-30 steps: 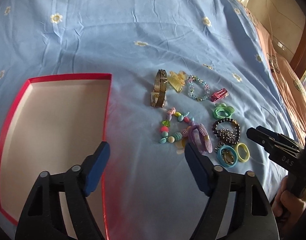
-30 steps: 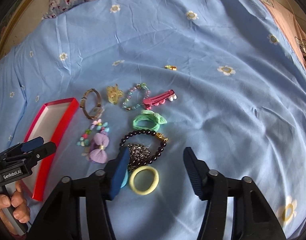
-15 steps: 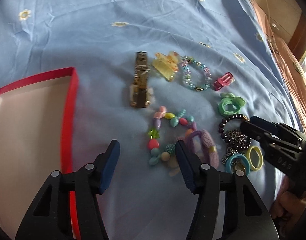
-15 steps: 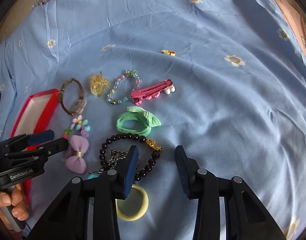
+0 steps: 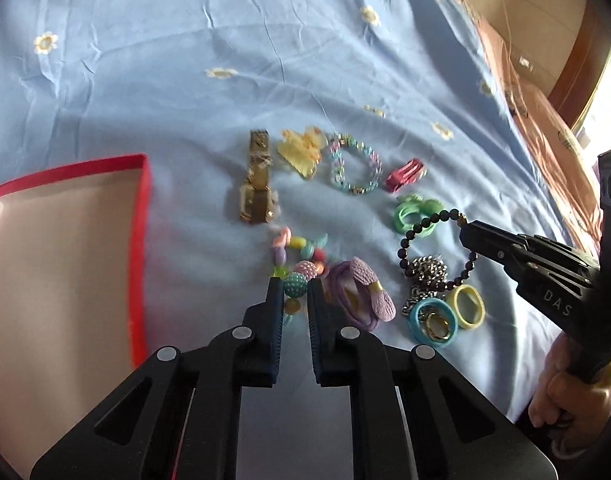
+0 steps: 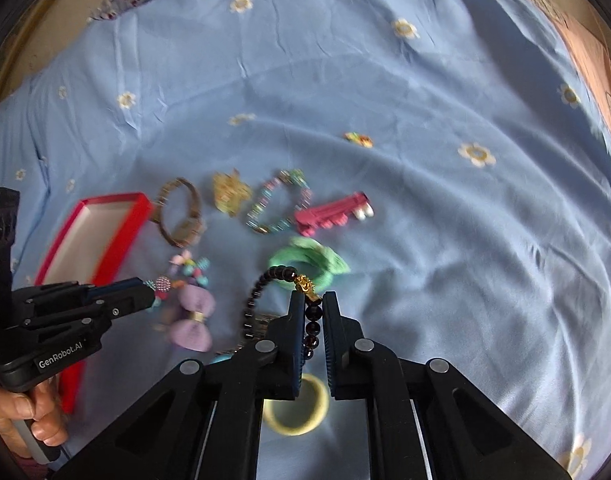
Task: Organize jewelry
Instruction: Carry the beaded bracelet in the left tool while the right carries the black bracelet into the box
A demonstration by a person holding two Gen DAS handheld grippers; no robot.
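Red box (image 5: pixel 143 216): left and near sides cut off by the frame edge in the left wrist view; in the right wrist view its near end is hidden behind the left gripper (image 6: pixel 147 298).

Colourful bead bracelet (image 5: pixel 295 264): near beads hidden between the fingers, the rest motion-blurred (bead count unreadable).

Black bead bracelet (image 6: pixel 261 300): part hidden between the fingers of the right gripper (image 6: pixel 313 300).

Silver chain (image 5: pixel 427 276): a tangle, links indistinct.

Yellow hair tie (image 6: pixel 295 412): partly hidden by a finger.
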